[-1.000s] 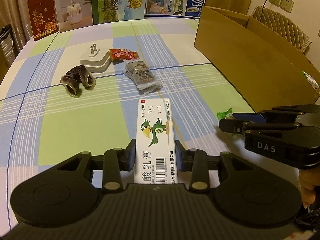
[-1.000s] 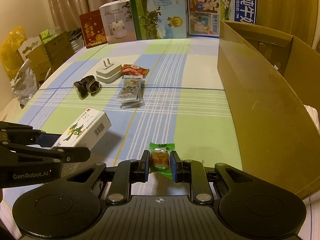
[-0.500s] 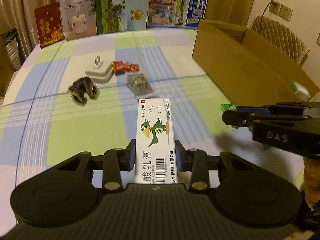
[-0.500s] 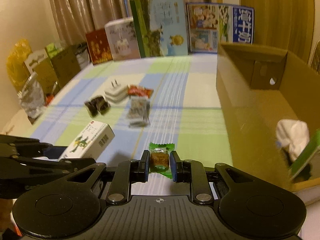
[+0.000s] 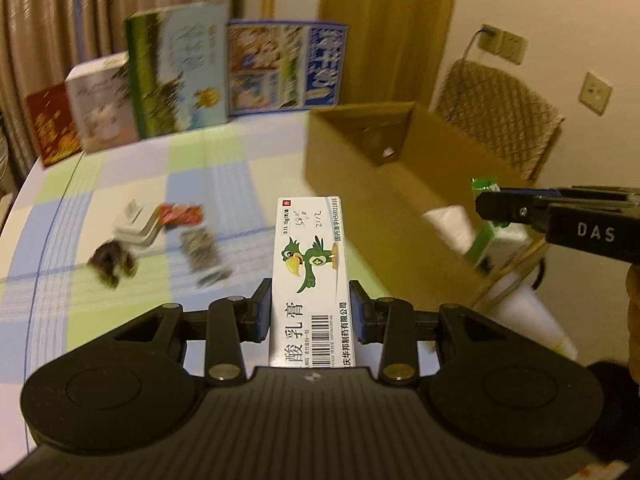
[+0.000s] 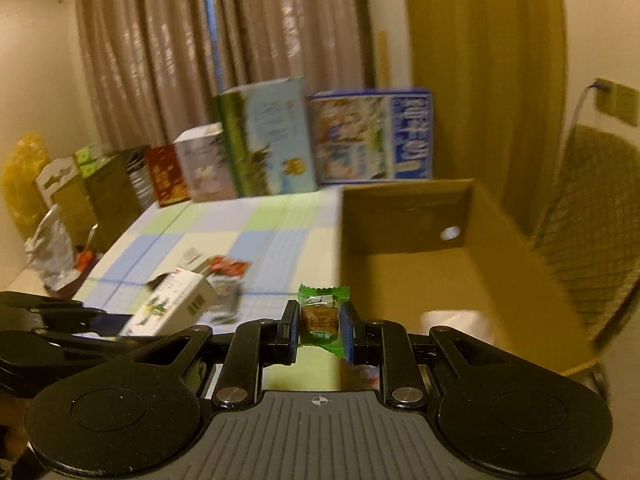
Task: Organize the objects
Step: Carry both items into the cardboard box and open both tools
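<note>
On the left of the checked tablecloth, a dark bundle, a white plug adapter, a red packet and a clear snack packet are seen lying close together, all motion-blurred, so their details cannot be read with certainty. The left gripper is clamped on the ointment box, gripped by its long sides; its long axis runs straight forward along the fingers, far end toward the cardboard box, barcode end nearest the camera. Further right, the right gripper is closed on a green-wrapped candy, held upright just before the carton's near wall. Compared with half a second ago, both loads have been raised well clear of the cloth and carried nearer the carton, whose interior is now seen into.
</note>
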The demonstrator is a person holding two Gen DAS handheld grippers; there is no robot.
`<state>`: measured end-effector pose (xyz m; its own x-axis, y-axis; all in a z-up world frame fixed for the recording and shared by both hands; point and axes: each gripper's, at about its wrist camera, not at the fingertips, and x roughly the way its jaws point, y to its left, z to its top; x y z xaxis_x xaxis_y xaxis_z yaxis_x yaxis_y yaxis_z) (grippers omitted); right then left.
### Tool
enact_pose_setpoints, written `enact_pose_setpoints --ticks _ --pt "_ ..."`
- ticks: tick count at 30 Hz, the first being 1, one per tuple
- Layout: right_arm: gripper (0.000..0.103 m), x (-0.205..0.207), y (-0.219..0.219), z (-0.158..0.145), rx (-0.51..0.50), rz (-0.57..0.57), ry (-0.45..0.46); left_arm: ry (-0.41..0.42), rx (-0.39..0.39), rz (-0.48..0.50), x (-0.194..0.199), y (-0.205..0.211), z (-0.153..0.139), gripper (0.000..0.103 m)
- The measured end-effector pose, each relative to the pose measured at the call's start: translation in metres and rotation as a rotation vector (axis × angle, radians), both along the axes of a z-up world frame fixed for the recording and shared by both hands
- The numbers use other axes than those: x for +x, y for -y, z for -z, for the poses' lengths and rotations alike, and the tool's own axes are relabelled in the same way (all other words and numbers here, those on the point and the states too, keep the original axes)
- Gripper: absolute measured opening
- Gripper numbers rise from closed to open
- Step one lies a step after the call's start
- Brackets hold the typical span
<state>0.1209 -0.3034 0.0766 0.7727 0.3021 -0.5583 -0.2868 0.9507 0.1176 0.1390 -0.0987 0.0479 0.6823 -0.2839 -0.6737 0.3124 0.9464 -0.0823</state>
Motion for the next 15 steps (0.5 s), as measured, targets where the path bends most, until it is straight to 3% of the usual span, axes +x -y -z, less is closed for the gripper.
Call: enact_pose_setpoints --ticks 7,15 --pt "0.018 0.017 0.069 -0.021 0.016 0.12 -0.012 0.027 -0.038 0.096 0.023 0.058 -0.03 0.033" --pt "0.018 0.05 0.114 -0.024 0.068 0.178 -0.043 -0.001 -0.068 0.145 0.066 0.116 -0.031 0.033"
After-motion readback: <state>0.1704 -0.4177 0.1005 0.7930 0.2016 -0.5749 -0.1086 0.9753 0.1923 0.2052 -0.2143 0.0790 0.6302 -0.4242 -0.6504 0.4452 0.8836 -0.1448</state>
